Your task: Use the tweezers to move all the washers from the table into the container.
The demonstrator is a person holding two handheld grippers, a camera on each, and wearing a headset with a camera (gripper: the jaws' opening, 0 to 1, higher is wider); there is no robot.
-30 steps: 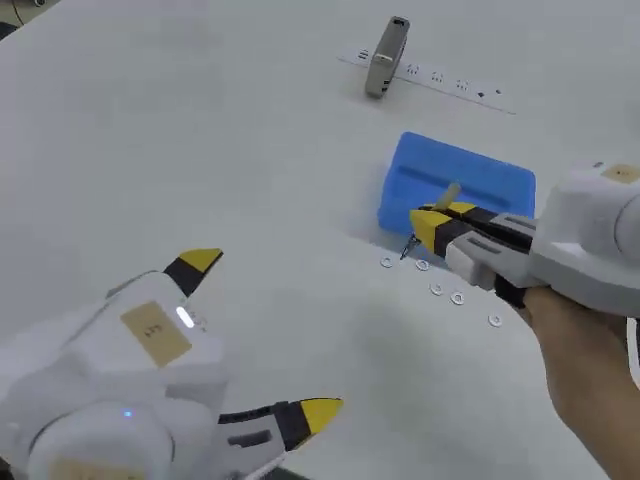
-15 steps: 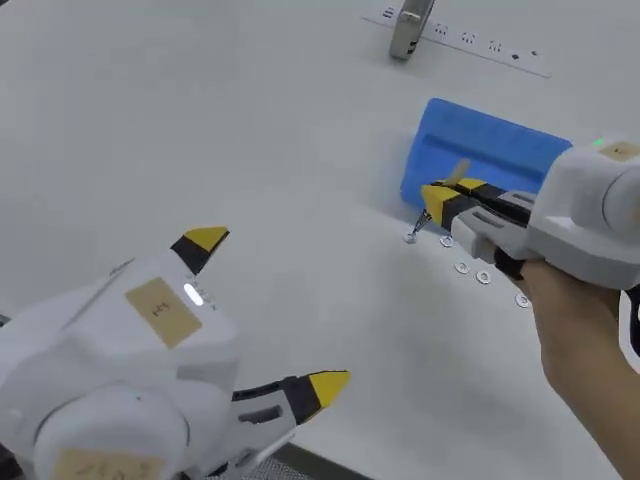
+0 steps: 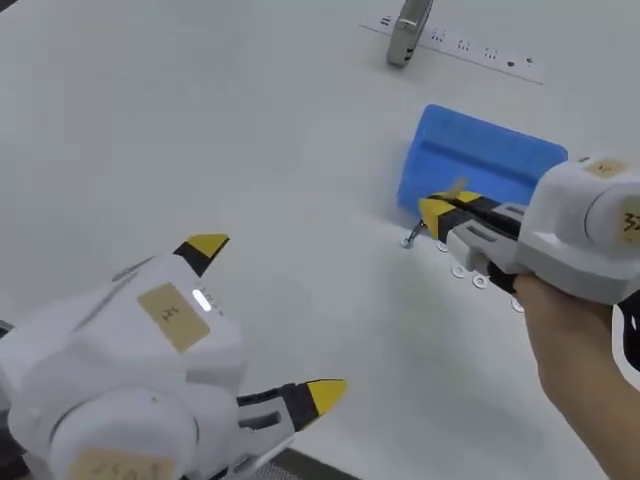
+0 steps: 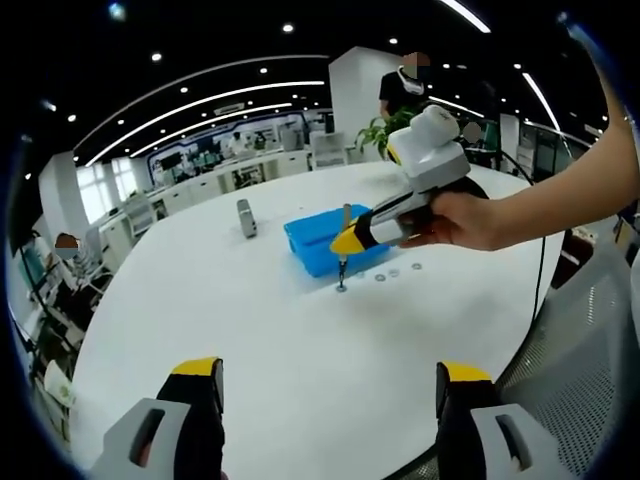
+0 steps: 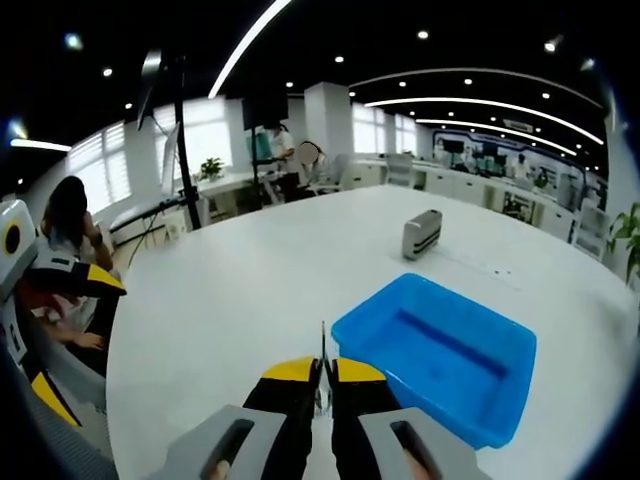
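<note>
At a white table (image 3: 200, 130), we see the right gripper (image 3: 432, 212), held in a person's hand (image 3: 560, 335), clenched on a pair of tweezers (image 3: 412, 236), whose tips point down to the tabletop just in front of the near left corner of the blue container (image 3: 490, 160). From the right gripper view the two yellow-tipped jaws stand pressed together around the thin tweezers (image 5: 322, 352), with the container (image 5: 440, 350) just beside them to the right. Several washers (image 3: 480, 282) lie in a loose row on the table along the container's near side, partly under the gripper; we cannot tell whether the tweezer tips hold one. The left gripper (image 3: 265, 319) hangs well apart at the near edge, released, its jaws spread wide with nothing between them. At the far side a silver block (image 3: 405, 30) stands on a power strip (image 3: 480, 55).
</note>
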